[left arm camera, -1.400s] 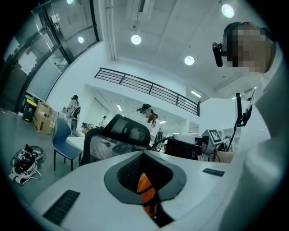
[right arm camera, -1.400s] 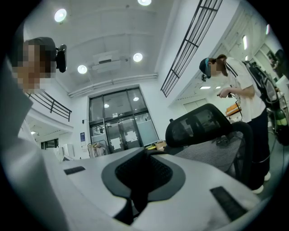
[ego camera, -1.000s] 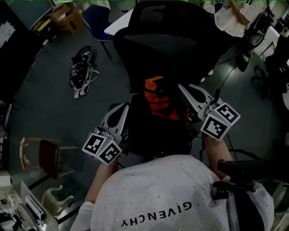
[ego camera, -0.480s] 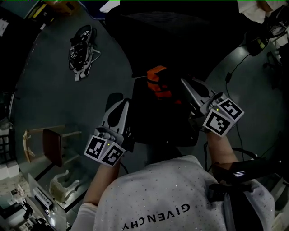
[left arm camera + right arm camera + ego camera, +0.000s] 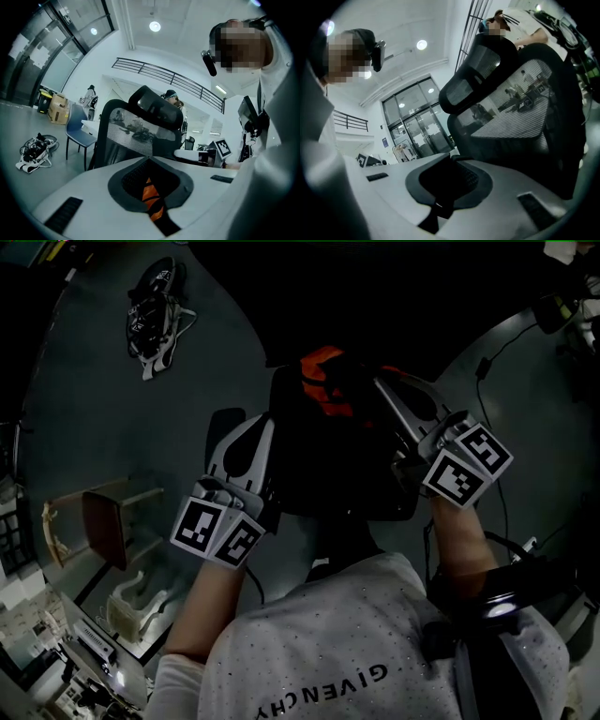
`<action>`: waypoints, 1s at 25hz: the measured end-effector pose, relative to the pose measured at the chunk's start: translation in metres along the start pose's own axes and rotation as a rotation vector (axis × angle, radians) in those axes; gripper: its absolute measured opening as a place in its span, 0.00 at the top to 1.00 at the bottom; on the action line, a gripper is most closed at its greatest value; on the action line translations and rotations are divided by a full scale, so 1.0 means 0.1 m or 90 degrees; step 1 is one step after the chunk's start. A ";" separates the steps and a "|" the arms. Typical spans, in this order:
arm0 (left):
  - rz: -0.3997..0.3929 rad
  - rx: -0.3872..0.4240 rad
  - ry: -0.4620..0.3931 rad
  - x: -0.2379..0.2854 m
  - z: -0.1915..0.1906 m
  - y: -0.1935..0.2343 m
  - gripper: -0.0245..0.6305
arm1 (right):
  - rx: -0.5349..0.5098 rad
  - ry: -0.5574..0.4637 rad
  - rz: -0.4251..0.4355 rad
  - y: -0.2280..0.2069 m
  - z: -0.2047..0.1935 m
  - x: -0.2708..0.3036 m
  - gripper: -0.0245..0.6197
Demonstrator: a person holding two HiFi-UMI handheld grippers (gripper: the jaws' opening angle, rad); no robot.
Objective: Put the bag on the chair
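The soft black bag (image 5: 328, 474), with a crumpled orange patch, hangs at the middle of the head view, just below the dark, mesh-backed chair (image 5: 133, 126) that fills the top. The left gripper (image 5: 262, 432) is clenched on the bag's woven orange-and-black strap. The right gripper (image 5: 389, 390) is clamped on black fabric at the bag's other side.

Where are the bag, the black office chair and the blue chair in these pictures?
bag (image 5: 323, 367), head view, on its orange panel.
office chair (image 5: 123, 127), left gripper view, on its mesh backrest.
blue chair (image 5: 75, 119), left gripper view, on its backrest.
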State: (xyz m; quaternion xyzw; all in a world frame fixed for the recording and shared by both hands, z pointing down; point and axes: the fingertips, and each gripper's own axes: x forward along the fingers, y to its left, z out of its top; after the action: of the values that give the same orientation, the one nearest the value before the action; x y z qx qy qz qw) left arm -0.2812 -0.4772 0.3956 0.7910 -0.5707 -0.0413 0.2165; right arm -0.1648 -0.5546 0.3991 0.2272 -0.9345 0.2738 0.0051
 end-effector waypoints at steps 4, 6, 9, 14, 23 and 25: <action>0.011 -0.028 0.011 -0.03 -0.19 0.04 0.96 | 0.006 0.010 -0.012 -0.11 -0.19 -0.01 0.94; 0.008 -0.039 0.018 -0.05 -0.29 0.03 0.96 | 0.005 0.012 -0.012 -0.15 -0.27 -0.03 0.94; 0.004 -0.050 0.027 -0.06 -0.44 0.00 0.96 | 0.020 -0.002 -0.012 -0.20 -0.33 -0.06 0.94; 0.015 -0.057 0.049 -0.08 -0.64 -0.01 0.96 | 0.034 -0.014 -0.017 -0.29 -0.43 -0.08 0.94; -0.020 -0.069 0.069 -0.07 -0.72 -0.15 0.96 | 0.029 0.021 -0.053 -0.48 -0.63 -0.12 0.93; -0.004 -0.063 0.070 -0.09 -0.73 -0.12 0.96 | 0.030 0.025 -0.066 -0.53 -0.68 -0.14 0.93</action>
State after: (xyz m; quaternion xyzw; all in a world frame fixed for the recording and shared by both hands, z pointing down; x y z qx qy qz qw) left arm -0.2511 -0.4441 0.4554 0.7820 -0.5530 -0.0270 0.2862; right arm -0.1374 -0.5535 0.4823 0.2698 -0.9146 0.2993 0.0322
